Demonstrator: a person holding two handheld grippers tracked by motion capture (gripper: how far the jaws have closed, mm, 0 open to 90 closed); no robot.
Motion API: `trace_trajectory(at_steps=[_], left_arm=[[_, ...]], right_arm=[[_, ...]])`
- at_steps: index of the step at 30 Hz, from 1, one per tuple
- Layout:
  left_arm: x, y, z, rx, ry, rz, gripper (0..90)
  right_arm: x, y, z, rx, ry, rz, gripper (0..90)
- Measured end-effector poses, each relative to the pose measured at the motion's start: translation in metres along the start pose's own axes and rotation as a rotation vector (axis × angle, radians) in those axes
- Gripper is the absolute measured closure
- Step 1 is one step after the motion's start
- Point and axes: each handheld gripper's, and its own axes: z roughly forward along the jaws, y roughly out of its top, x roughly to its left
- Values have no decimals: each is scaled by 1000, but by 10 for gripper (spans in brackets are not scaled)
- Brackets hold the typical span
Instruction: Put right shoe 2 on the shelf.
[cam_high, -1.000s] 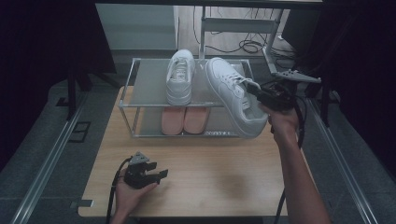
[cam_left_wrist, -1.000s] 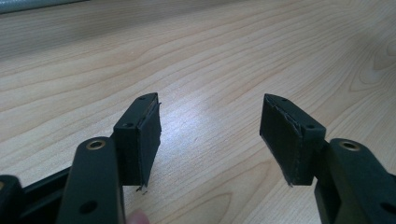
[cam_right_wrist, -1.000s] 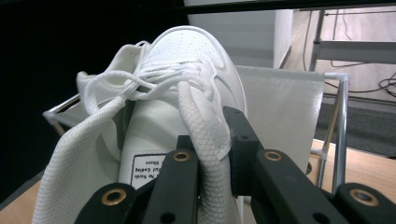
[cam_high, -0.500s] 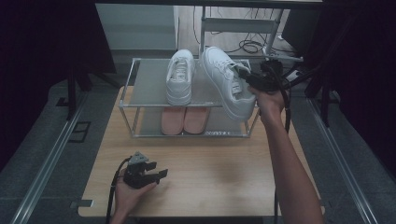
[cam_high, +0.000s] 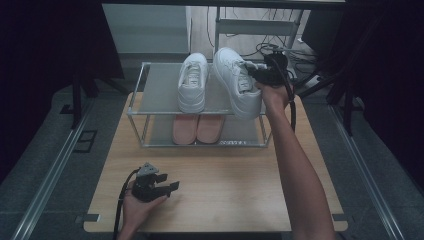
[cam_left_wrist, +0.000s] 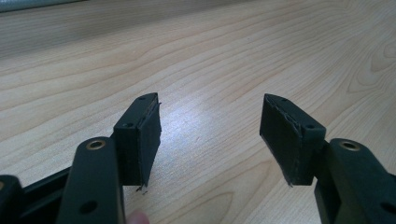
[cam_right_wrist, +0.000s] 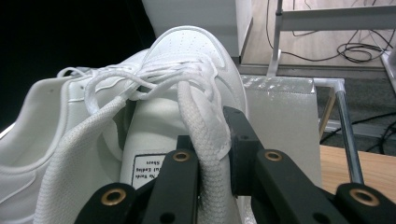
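- Dark curtains close in the room around a pale wooden counter, with a grey floor on either side of it.
- At the counter's far edge stands a two-tier metal shoe rack; one white sneaker lies on its top shelf, and a pink pair sits on the lower shelf.
- The right gripper holds a second white sneaker over the right end of the top shelf (heel toward the rack's front rail, toe pointing away).
- In the right gripper view its fingers are closed on the sneaker's side wall by the opening, laces draped over them.
- The left gripper rests near the counter's near left corner, its fingers spread apart with nothing but bare wood between them.
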Motion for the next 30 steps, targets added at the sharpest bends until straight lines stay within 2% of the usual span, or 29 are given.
trace_trajectory(at_steps=[6, 12, 19, 25, 30], left_arm=[[1, 0, -2, -6, -1, -1, 390], [2, 0, -1, -3, -1, -1, 390], [3, -1, -1, -3, 1, -4, 390], [3, -1, -1, -4, -2, -5, 390], [4, -1, -1, -3, 2, -10, 390]], right_arm=[[0, 4, 14, 10, -7, 41, 831], [4, 9, 30, 27, -38, 76, 829], [13, 15, 52, 63, -62, 89, 824], [15, 14, 69, 96, -109, 89, 812], [14, 8, 78, 116, -100, 100, 782]])
